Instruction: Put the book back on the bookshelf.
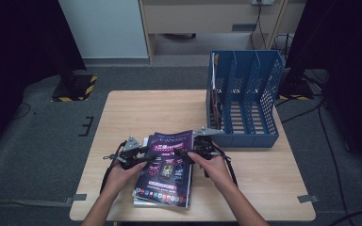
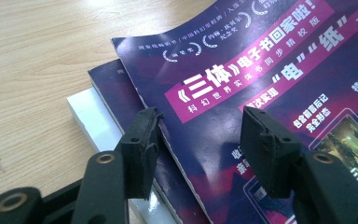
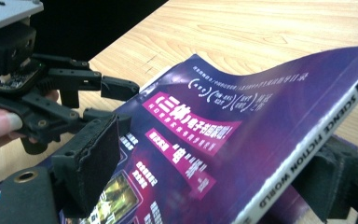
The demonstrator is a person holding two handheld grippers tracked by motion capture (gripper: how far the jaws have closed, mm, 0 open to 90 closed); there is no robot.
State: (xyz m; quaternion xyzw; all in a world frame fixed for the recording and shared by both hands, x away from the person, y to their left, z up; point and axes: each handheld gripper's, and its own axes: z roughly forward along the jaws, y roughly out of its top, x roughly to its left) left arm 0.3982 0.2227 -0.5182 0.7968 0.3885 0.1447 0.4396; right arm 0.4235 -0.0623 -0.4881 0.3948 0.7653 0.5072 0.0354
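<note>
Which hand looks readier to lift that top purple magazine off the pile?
The right, I'd say. The right gripper has its jaws around the top magazine's spine edge, which is raised off the pile. The left gripper stands open over the cover's other edge, gripping nothing.

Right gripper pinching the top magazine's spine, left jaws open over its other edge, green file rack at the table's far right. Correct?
Not quite: the file rack is blue, as the high view shows. The rest holds: the right gripper grips the top magazine at its spine, and the left gripper is open over the other edge.
</note>
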